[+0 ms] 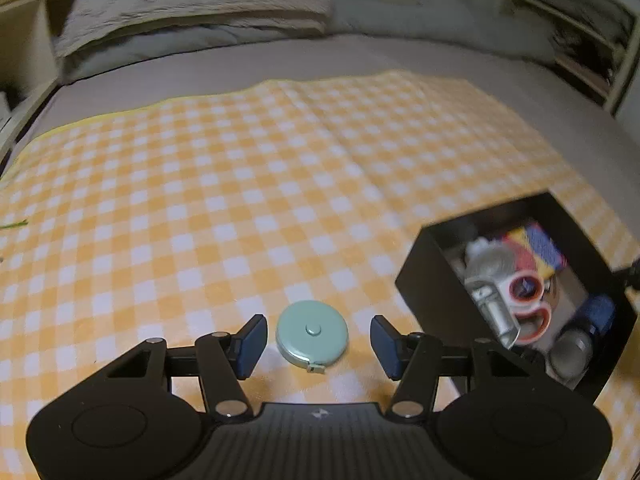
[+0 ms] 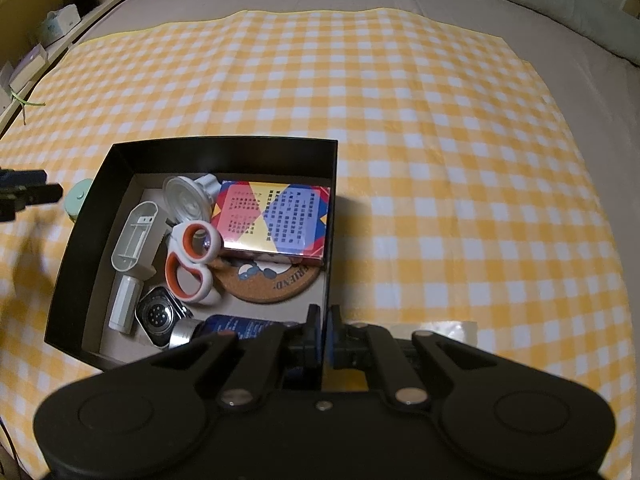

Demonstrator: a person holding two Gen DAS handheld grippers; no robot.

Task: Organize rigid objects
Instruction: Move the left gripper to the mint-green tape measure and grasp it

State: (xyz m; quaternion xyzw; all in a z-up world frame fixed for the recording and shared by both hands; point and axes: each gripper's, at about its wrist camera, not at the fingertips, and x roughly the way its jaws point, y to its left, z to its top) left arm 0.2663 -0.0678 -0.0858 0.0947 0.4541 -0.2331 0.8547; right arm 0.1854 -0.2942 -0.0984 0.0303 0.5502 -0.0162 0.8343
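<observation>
Bed under checked cloth [image 1: 280, 152]; tape measure [image 1: 312, 332] lies flat between spread left gripper [image 1: 318, 344] jaws; likely light, rigid, slick; grip its rim; right gripper [image 2: 323, 336] pinches box [image 2: 224, 145] wall.

From my left wrist view, the tape measure [image 1: 312, 337] lies on the cloth [image 1: 240, 184] between my left gripper [image 1: 318, 340] fingers; the box [image 1: 424, 280] sits at three o'clock. Inside it, scissors [image 2: 194, 264] lie at nine o'clock of the card pack [image 2: 276, 220], which overlaps the coaster [image 2: 272, 284].
</observation>
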